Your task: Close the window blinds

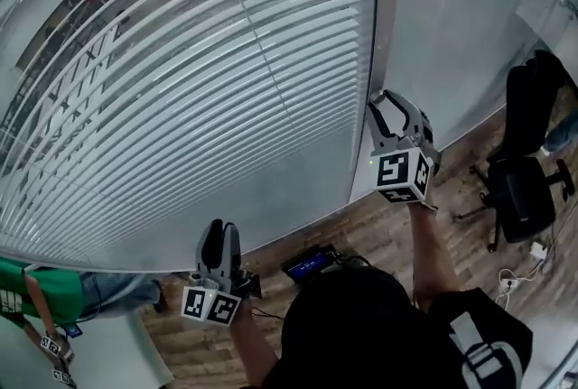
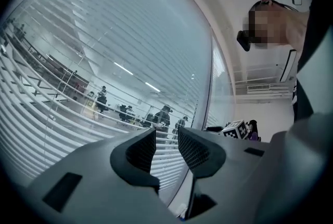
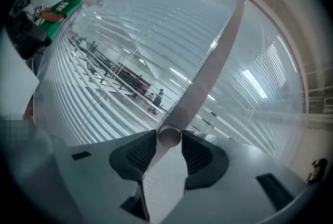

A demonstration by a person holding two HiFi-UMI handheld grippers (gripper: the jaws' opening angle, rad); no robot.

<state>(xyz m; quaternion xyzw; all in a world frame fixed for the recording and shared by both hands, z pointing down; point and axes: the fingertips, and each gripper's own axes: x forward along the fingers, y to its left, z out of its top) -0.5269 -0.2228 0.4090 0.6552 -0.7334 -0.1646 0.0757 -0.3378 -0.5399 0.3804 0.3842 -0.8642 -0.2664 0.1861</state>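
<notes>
White slats, head view: the blinds fill the glass wall ahead, tilted so that a room beyond shows through the gaps. By my reading they are not yet closed.
Grey post, head view: an upright frame post splits the glass, and the right gripper is raised against its lower part.
Left gripper, head view: the left gripper is held low – near the bottom edge of the glass, well apart from the post.
Left gripper, own view: the two pads stand a narrow gap apart with nothing between them. Only the blinds show beyond.
Knob, right gripper view: a small round knob on the post sits right between the jaw tips.
Right gripper, own view: the jaws are spread to the knob's width and close on either side of it, but they do not look clamped down on it.
Risk of slipping: the knob is smooth and round and lies out at the tips – a weak squeeze could let it spin free or pop out.
Risk of wrong turn: twisting the wrong way would likely tilt the slats further open.
Risk of knocking: pushing inward while turning could bump the jaws against the glass.
</notes>
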